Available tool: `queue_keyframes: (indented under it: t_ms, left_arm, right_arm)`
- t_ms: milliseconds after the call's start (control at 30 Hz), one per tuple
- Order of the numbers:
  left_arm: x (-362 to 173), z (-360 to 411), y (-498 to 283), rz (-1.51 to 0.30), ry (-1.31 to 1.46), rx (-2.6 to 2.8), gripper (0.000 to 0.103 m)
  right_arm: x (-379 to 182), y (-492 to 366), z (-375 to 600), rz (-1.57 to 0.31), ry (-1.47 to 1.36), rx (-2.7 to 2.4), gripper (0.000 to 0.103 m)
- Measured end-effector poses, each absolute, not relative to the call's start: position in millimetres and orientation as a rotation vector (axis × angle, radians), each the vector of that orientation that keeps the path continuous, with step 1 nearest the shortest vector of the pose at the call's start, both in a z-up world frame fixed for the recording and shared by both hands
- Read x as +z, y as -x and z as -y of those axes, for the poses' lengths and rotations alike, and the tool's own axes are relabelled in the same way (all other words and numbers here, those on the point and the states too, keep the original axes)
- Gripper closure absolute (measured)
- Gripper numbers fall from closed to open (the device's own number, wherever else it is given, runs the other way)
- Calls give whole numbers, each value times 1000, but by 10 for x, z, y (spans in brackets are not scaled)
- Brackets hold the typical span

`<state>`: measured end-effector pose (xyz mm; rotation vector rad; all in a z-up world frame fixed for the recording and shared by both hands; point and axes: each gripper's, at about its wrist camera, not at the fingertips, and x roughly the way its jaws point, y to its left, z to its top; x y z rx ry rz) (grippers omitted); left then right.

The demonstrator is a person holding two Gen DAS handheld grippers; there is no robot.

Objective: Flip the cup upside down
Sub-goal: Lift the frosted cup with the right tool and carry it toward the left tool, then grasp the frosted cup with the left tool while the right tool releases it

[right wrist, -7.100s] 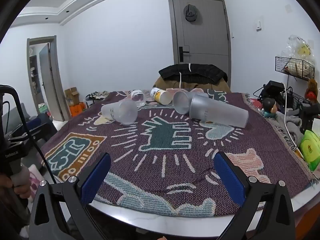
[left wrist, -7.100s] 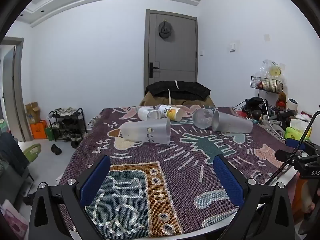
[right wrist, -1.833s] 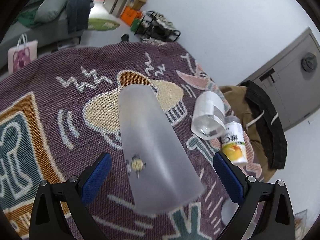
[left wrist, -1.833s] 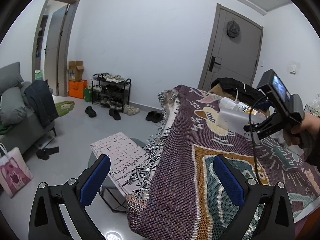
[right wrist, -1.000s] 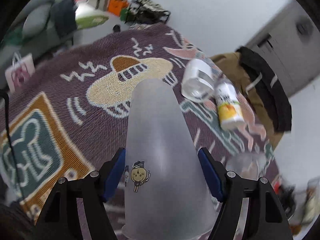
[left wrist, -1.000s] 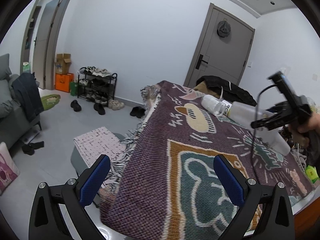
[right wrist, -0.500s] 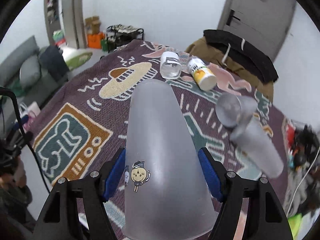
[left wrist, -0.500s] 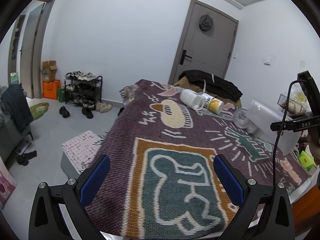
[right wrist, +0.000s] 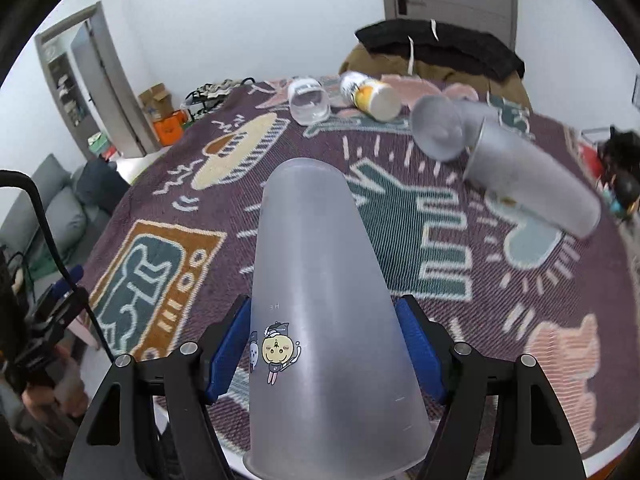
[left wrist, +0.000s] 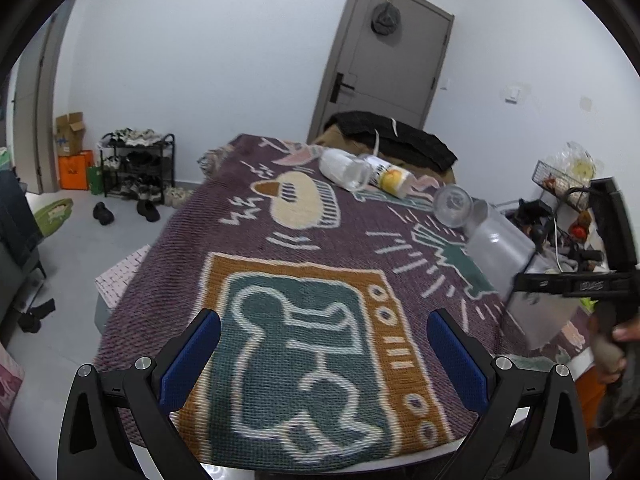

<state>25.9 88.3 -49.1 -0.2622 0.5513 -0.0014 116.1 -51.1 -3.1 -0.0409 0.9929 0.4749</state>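
1. Woven purple blanket [left wrist: 304, 248] with cartoon figures in teal, orange and cream covers the table from edge to edge.
2. Frosted translucent plastic cup [right wrist: 324, 320] with a small cartoon sticker sits clamped between the blue pads of the right gripper [right wrist: 324, 356], its closed base pointing away from the camera and its wide rim nearest the lens, held above the blanket's near edge. From the left wrist camera the same cup [left wrist: 516, 276] appears at the far right, gripped low over the blanket.
3. Left gripper [left wrist: 324, 352] has its 2 blue pads spread wide with nothing between them, over the orange-framed teal figure.
4. A second frosted cup [right wrist: 532, 184] lies on its side at the right of the blanket.
5. A clear cup [right wrist: 438, 126] lies just beside it, mouth toward the camera.
6. A clear glass [right wrist: 308, 100] lies on its side near the far edge.
7. A yellow-labelled bottle [right wrist: 372, 94] lies right of that glass.
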Motion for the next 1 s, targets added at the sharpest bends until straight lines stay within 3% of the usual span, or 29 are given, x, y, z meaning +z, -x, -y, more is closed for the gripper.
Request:
queue_keyframes:
  t_ms: [300, 467, 767, 1000]
  left_arm:
    - [-392, -650, -398, -621, 218, -3, 0]
    - [-304, -566, -497, -633, 225, -32, 0]
    - [-86, -235, -722, -652, 220, -155, 0]
    - [51, 2, -911, -672, 182, -206, 0]
  right_arm:
    - [-242, -1305, 686, -1004, -148, 515, 28]
    - [4, -1148, 940, -925, -220, 535, 9]
    - [350, -710, 1226, -807, -154, 508, 9]
    - [309, -501, 1410, -792, -133, 476, 9]
